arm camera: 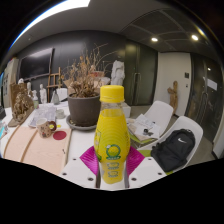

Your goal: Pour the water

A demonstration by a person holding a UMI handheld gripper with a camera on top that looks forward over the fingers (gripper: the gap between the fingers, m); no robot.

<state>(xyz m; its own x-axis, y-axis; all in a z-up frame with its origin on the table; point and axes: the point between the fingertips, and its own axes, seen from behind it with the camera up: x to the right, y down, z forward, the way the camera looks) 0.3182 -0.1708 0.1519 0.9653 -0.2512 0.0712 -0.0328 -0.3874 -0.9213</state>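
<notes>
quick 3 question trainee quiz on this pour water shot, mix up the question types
1. True or false: the yellow-capped bottle stands between the gripper fingers, against their pink pads.
2. What stands just behind the bottle on the white table? A) a laptop B) a brown pot of dried plants C) a kettle
3. Fill in: the black backpack rests on a white ____ beside the table.

Key: 1 true; 2 B; 3 chair
</notes>
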